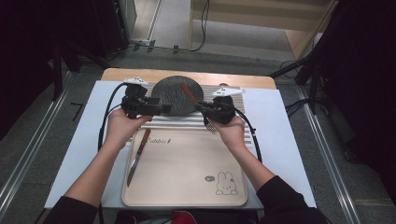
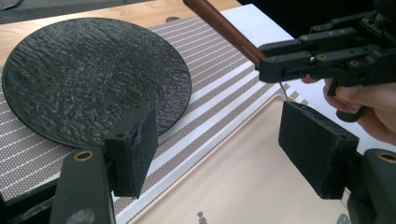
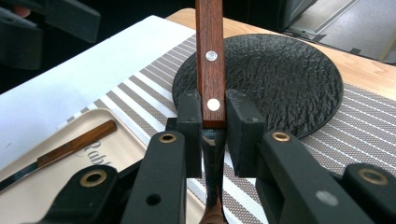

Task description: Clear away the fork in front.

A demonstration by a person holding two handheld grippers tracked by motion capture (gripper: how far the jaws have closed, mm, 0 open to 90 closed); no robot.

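Note:
My right gripper is shut on the wooden handle of a fork. The handle points up and back over the near right part of a round black plate; the tines hang down by the hand. The left gripper is open and holds nothing, level with the plate's left rim. The left gripper view shows the fork handle clamped in the right gripper, a little ahead of the open jaws.
A striped placemat lies under the plate. In front of it sits a beige tray with a wooden-handled knife at its left side. A white cover spreads over the table.

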